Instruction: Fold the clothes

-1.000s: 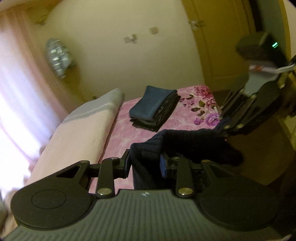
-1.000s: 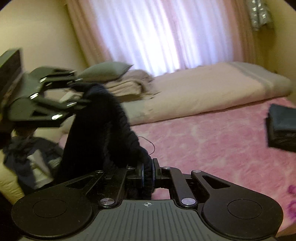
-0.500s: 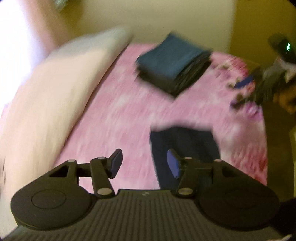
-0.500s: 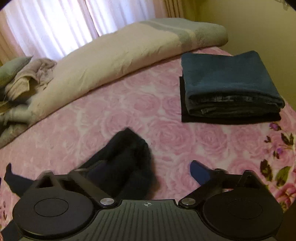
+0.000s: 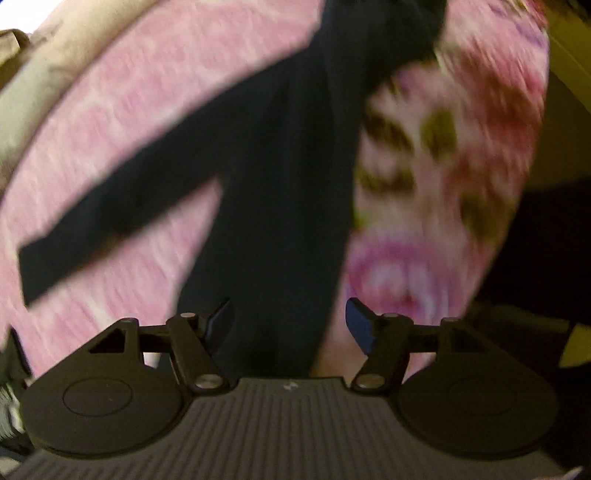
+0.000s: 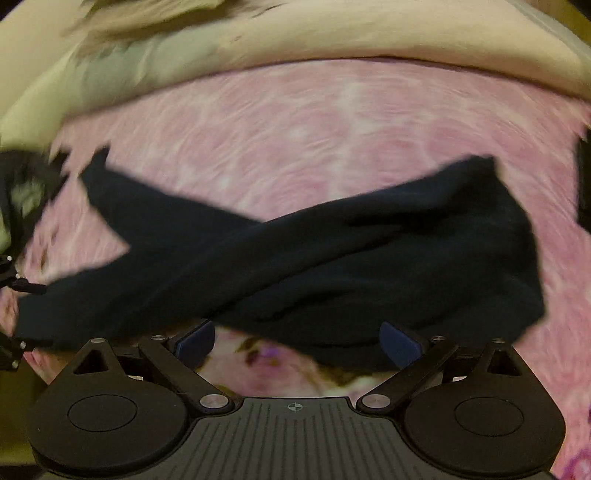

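A dark navy garment [image 6: 332, 258] and a cream duvet [image 6: 369, 33] lie on the pink floral bed [image 6: 314, 122].

Garment [image 6: 295, 258] lies spread crosswise on the bedspread [image 6: 332, 122], one sleeve [image 5: 110, 210] angled out left in the left wrist view. Rolled duvet [image 6: 332, 37] lies behind it along the bedspread's far edge.

Bedroom: pink floral bedspread [image 6: 332, 122], duvet [image 6: 332, 33]

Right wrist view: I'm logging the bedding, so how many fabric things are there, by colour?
Dark navy: 1, the garment
Pink floral: 1, the bedspread
Cream: 1, the rolled duvet
Total: 3
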The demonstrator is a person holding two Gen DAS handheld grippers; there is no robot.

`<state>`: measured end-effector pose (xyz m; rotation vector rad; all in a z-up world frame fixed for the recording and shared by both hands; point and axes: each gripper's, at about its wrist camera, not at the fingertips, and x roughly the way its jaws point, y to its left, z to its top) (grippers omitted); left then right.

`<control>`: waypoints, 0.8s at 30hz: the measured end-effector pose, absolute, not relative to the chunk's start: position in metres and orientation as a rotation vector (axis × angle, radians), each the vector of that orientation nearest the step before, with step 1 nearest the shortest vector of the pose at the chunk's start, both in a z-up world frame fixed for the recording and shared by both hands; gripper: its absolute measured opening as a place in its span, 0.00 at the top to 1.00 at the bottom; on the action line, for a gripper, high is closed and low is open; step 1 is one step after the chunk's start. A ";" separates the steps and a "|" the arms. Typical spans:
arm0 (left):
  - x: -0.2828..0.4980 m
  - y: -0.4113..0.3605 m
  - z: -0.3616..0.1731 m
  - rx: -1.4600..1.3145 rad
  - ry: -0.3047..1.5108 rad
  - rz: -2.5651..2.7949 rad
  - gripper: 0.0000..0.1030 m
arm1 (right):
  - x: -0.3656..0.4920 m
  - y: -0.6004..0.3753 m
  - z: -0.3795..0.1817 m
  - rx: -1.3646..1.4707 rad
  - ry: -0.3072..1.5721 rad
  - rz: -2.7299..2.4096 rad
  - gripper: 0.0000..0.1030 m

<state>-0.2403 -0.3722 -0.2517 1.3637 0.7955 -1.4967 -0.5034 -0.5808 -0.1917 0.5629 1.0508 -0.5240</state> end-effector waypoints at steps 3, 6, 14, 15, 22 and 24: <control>-0.236 -0.332 -0.277 1.388 0.770 -1.484 0.38 | -0.465 -0.553 -0.213 0.338 1.150 -0.451 0.04; -0.224 -0.299 -0.298 1.433 0.702 -1.466 0.38 | -0.431 -0.523 -0.239 0.056 1.254 -0.339 0.04; -0.167 -0.289 -0.294 1.303 0.728 -1.437 0.99 | -0.404 -0.505 -0.285 -0.381 1.388 -0.225 0.04; -0.158 -0.293 -0.285 1.267 0.737 -1.432 0.99 | -0.402 -0.507 -0.286 -0.406 1.392 -0.218 0.04; -0.062 -0.382 -0.156 1.137 0.528 -1.396 0.98 | -0.381 -0.556 -0.250 -0.285 1.317 -0.165 0.80; -0.043 -0.424 -0.131 1.161 0.458 -1.402 0.98 | -0.371 -0.587 -0.231 -0.183 1.265 -0.228 0.87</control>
